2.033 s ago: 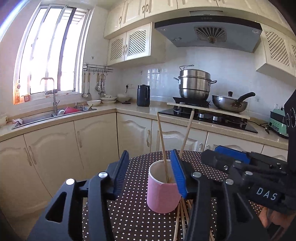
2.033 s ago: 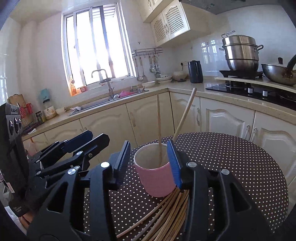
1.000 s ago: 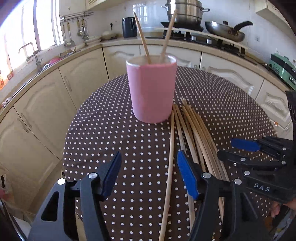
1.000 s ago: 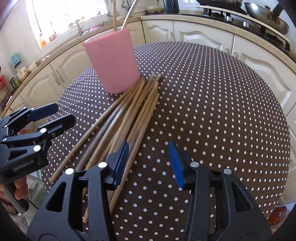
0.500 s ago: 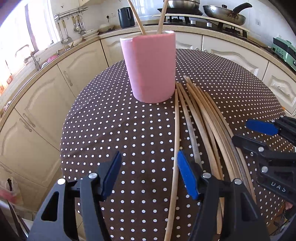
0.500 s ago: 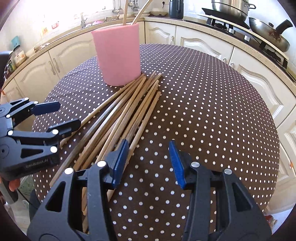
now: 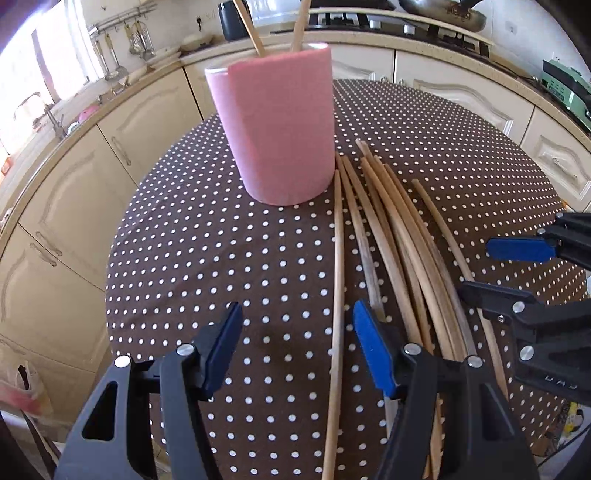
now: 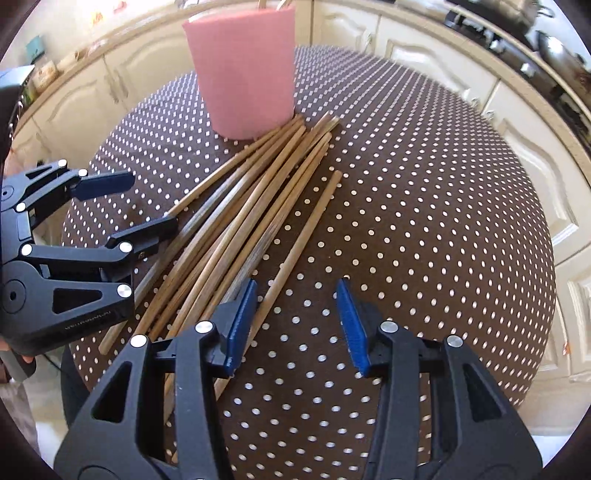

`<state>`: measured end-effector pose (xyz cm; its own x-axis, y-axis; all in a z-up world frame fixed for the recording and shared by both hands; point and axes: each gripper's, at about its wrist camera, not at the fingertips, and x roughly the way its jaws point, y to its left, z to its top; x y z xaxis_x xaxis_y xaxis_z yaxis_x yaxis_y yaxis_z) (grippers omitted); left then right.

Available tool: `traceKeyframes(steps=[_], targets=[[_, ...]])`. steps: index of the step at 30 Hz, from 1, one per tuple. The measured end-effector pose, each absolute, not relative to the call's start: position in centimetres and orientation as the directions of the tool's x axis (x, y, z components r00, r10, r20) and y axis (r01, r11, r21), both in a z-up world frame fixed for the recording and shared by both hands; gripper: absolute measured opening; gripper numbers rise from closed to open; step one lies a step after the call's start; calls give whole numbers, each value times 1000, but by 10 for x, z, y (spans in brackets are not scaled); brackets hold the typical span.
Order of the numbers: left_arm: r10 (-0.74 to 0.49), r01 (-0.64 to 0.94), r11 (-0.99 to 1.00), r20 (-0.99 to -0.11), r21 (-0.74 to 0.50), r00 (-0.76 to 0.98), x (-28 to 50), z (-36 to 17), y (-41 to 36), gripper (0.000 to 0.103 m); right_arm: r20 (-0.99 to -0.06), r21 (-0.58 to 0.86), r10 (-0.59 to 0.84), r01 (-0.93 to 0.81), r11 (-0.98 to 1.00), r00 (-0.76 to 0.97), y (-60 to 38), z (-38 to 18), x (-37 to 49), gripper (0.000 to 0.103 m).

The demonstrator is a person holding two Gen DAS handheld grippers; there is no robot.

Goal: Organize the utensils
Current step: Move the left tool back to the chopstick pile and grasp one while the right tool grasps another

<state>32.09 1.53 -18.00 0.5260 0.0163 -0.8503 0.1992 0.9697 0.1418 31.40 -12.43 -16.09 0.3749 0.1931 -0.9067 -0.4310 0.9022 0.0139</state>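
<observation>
Covering the round table, a dotted cloth point(image 7: 229, 236) bears chopsticks point(image 8: 236, 221); both grippers' fingers apart, cabinets point(image 7: 66, 206) behind.

A cup point(image 7: 277, 129) stands on the table point(image 7: 207, 258) ahead of me, two sticks in it; loose chopsticks point(image 7: 388, 236) lie fanned at its right

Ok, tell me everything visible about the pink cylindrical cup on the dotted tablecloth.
The pink cylindrical cup stands upright on the brown white-dotted tablecloth. Its matte pink wrap overlaps in a vertical seam, over a white rim. Two wooden chopsticks stick up out of it. The tips of the loose chopsticks lie against its base. Neither gripper touches it.
</observation>
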Motion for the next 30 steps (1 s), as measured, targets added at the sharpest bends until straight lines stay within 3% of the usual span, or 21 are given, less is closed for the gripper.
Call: traceKeyframes(steps=[2, 4, 7, 12, 18, 21, 30], targets=[[12, 205, 970, -862, 134, 506, 328, -179, 14, 61, -932, 17, 174, -442, 897, 317, -123, -157, 326, 36], [-28, 216, 973, -879, 85, 475, 335, -177, 14, 49, -951, 33, 164, -444, 896, 261, -121, -155, 336, 33], [-54, 225, 973, -897, 52, 439, 342, -176, 12, 41, -969, 25, 131, -448, 894, 208, -116, -153, 349, 27], [-60, 239, 970, -913, 42, 403, 351, -172, 6, 34, -981, 19, 98, -424, 905, 165, -112, -150, 371, 14], [-60, 245, 969, -922, 38, 382, 359, -168, -2, 23, -978, 45, 124, -411, 910, 167, -117, -143, 395, 11], [-72, 238, 971, -920, 24, 386, 359, -167, -1, 6, -971, 78, 159, -397, 915, 177, -125, -140, 401, 9], [-117, 226, 974, -897, -20, 425, 339, -168, 4, 5, -926, 203, 296, -353, 913, 234, -172, -135, 392, 6]])
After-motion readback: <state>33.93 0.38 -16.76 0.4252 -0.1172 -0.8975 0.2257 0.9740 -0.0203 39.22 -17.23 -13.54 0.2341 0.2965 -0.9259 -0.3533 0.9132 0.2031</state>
